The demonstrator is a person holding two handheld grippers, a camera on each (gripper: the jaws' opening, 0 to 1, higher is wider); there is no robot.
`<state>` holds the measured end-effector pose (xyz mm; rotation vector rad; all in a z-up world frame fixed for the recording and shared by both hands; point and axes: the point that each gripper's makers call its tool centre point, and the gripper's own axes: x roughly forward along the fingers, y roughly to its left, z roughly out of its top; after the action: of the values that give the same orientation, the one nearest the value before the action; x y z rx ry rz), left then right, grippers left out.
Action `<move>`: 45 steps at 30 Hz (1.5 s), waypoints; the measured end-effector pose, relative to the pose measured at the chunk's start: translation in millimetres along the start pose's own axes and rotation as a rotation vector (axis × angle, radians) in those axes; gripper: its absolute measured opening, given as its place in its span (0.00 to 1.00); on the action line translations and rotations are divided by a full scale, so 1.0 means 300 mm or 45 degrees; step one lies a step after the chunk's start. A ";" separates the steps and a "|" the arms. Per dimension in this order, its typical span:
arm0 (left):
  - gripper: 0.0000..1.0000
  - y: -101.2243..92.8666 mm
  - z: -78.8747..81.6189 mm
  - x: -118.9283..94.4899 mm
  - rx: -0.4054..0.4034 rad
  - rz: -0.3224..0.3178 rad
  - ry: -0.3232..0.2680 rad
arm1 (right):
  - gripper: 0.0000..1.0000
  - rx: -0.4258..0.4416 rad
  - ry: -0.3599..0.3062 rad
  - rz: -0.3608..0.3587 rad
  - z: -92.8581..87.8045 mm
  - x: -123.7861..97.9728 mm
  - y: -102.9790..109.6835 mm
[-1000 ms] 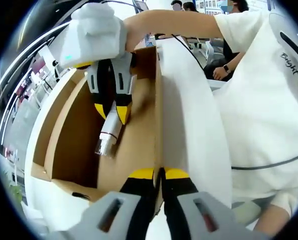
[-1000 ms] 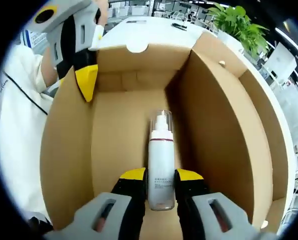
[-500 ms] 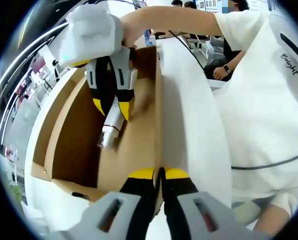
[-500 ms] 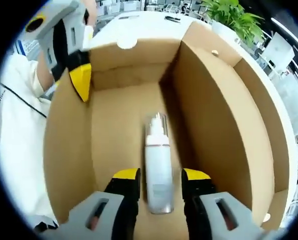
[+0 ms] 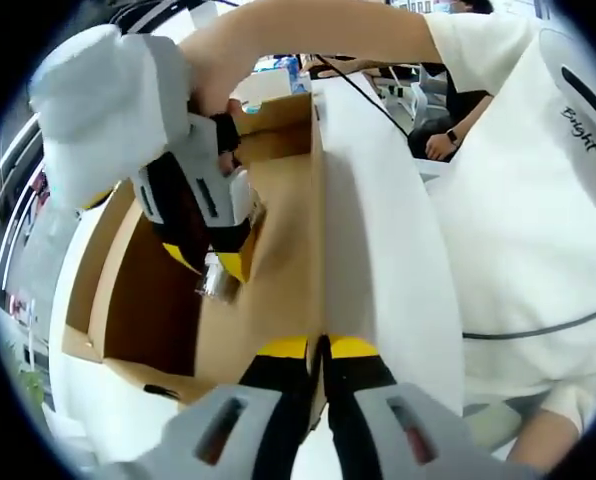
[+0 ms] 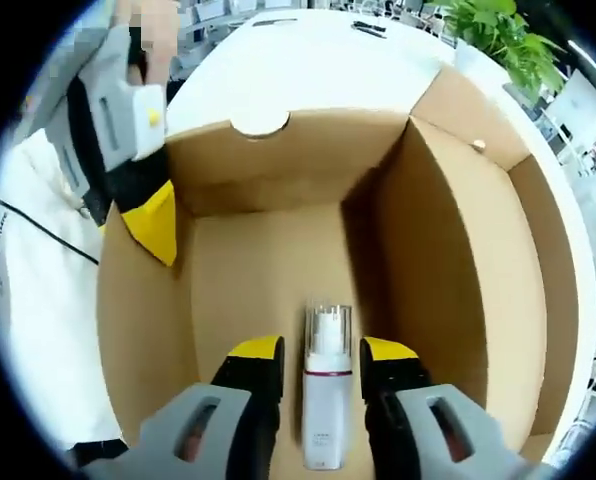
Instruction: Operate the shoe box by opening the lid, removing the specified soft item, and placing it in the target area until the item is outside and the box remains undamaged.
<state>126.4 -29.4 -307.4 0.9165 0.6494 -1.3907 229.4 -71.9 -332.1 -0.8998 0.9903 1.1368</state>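
So the bottle (image 6: 327, 400) is sitting between the right gripper (image 6: 323, 362) jaws, cap end pointing away from the camera toward the far wall of the box (image 6: 278, 160). Its long axis runs straight along the jaws, so it's lined up about as well as you could ask. The jaws are only narrowly apart, one yellow tip on each side of the bottle body, and it looks clamped and lifted off the box floor, though I can't swear both pads are actually touching. In the left gripper view the same bottle (image 5: 218, 280) pokes out below those tips, cap end down, inside the box.

The left gripper (image 5: 316, 348) is the far one here: jaws pressed together on the top edge of the box's side wall, basically pinning it. The lid (image 5: 373, 230) is already flipped open, white face up.

Next move, I'd guess, is straight up and out, keeping clear of the cardboard walls.
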 end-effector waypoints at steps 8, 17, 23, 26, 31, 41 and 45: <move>0.03 0.000 0.000 0.000 0.003 -0.005 0.002 | 0.25 -0.017 0.092 0.036 0.023 0.003 0.016; 0.03 0.001 0.000 0.000 0.001 -0.004 0.003 | 0.20 0.002 0.213 0.068 0.023 0.058 0.031; 0.03 0.001 -0.001 -0.001 0.001 -0.005 0.005 | 0.20 -0.053 0.282 0.065 0.019 0.068 0.082; 0.03 0.001 -0.002 -0.001 -0.005 -0.009 0.010 | 0.20 -0.093 0.306 0.087 0.019 0.071 0.096; 0.03 0.001 -0.002 -0.001 -0.007 -0.007 0.014 | 0.20 -0.070 0.273 0.109 0.022 0.077 0.114; 0.03 -0.001 -0.002 0.000 -0.004 -0.006 0.013 | 0.18 -0.041 0.177 0.067 0.043 0.093 0.165; 0.03 -0.002 -0.002 0.000 -0.002 -0.006 0.013 | 0.18 0.071 0.136 -0.069 0.070 0.096 0.132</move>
<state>125.9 -28.8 -308.0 0.9221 0.6605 -1.3904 197.6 -36.1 -355.5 -0.9448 1.0728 1.0197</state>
